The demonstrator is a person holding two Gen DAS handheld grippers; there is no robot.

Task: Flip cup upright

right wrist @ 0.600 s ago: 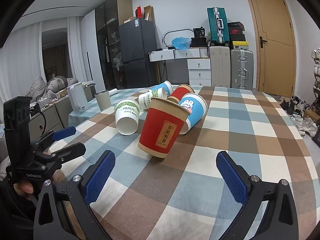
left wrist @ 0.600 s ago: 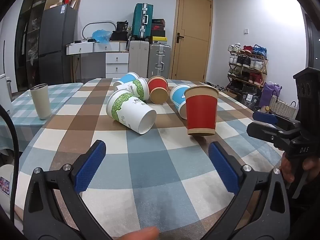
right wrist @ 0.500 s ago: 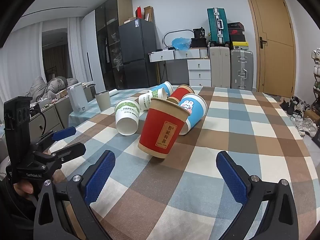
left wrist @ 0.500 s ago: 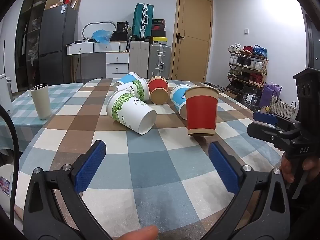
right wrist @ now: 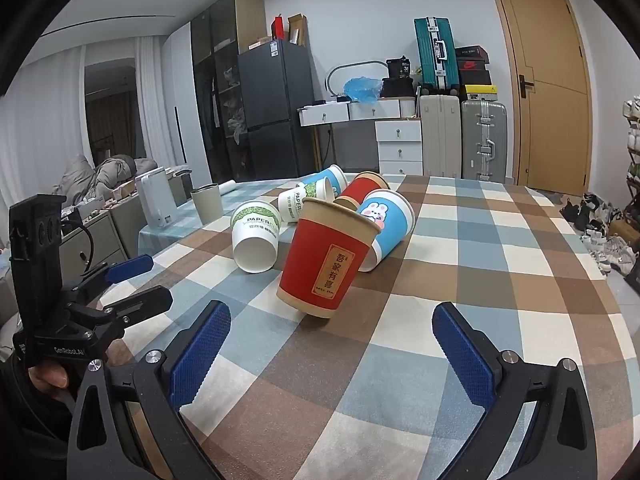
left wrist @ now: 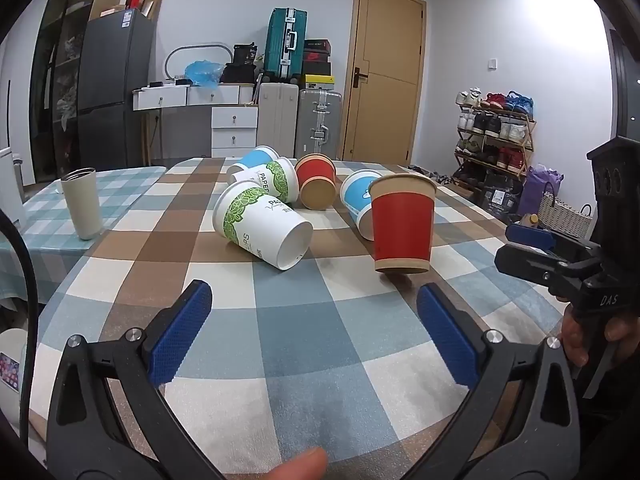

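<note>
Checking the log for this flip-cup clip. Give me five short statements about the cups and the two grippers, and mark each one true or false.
1. The near red cup stands upright on the checked tablecloth. True.
2. The left gripper is shut on a cup. False: it is open and holds nothing.
3. The nearest green-leaf cup lies on its side. True.
4. The right gripper is clamped on the rabbit cup. False: it is open, short of every cup.
5. The grey tumbler lies tipped over among the paper cups. False: it stands upright, apart from them on the left.
</note>
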